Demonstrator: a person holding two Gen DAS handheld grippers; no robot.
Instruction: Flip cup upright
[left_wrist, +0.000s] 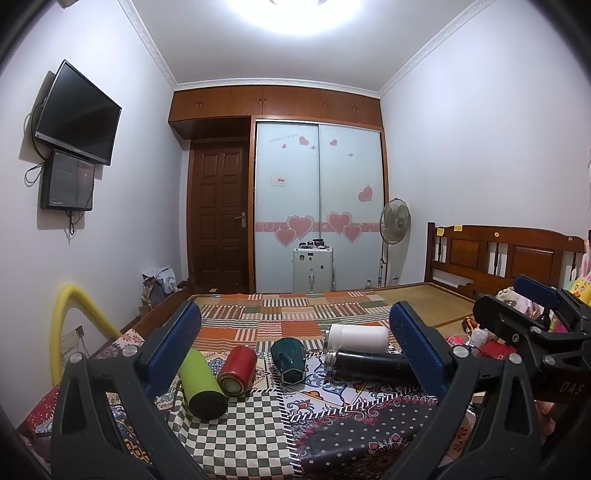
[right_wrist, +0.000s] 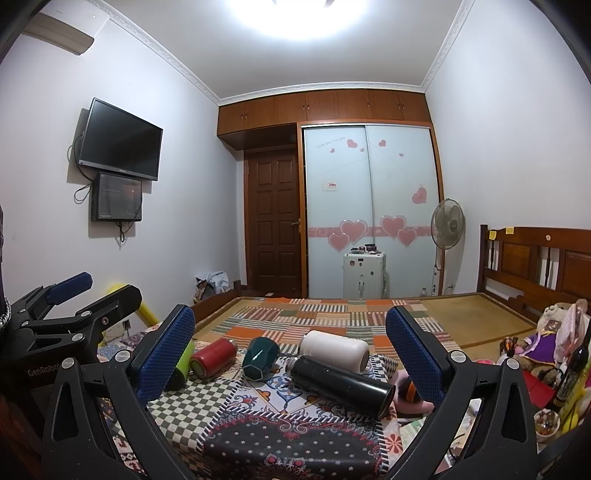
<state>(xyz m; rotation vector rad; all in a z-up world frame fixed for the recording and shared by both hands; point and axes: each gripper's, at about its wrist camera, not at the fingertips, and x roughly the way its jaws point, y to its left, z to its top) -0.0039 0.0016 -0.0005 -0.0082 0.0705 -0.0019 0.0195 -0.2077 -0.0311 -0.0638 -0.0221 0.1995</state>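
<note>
Cups lie on their sides in a row across the patterned cloth (left_wrist: 258, 435) covering the counter: a green cup (left_wrist: 201, 380) nearest the left edge, a red cup (left_wrist: 236, 371) just beside it, a dark teal faceted cup (left_wrist: 288, 360) in the middle, then a white cup (left_wrist: 356, 338) toward the far edge with a black flask (left_wrist: 369, 363) lying in front of it, close alongside. None stands upright. The left gripper (left_wrist: 295, 354) hangs short of the row with its blue-padded fingers (left_wrist: 173, 347) spread wide and grasping nothing. The right gripper (right_wrist: 290, 354) is likewise released, its fingers (right_wrist: 413, 354) wide apart and empty, the black flask (right_wrist: 340, 382) and teal cup (right_wrist: 258, 356) showing between them.
</note>
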